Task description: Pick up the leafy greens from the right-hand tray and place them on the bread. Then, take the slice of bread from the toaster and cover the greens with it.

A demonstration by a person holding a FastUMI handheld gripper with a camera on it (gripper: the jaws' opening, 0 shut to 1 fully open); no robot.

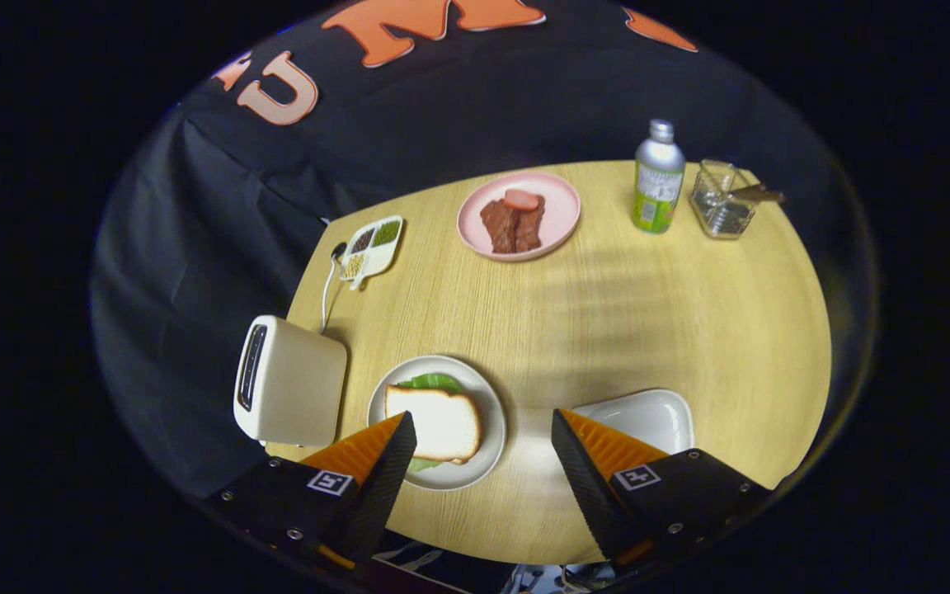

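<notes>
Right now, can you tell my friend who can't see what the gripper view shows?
A slice of white bread covers green leafy lettuce on a round grey plate beside a cream toaster. The orange-and-black gripper hangs open above the light wooden table, holding nothing; the white tray lies beyond its right finger.

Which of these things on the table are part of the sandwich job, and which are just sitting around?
Job: bread over the greens on the grey plate, toaster, white tray, open gripper.

Lying about: pink plate of meat, bottle, glass jar, snack dish.
</notes>
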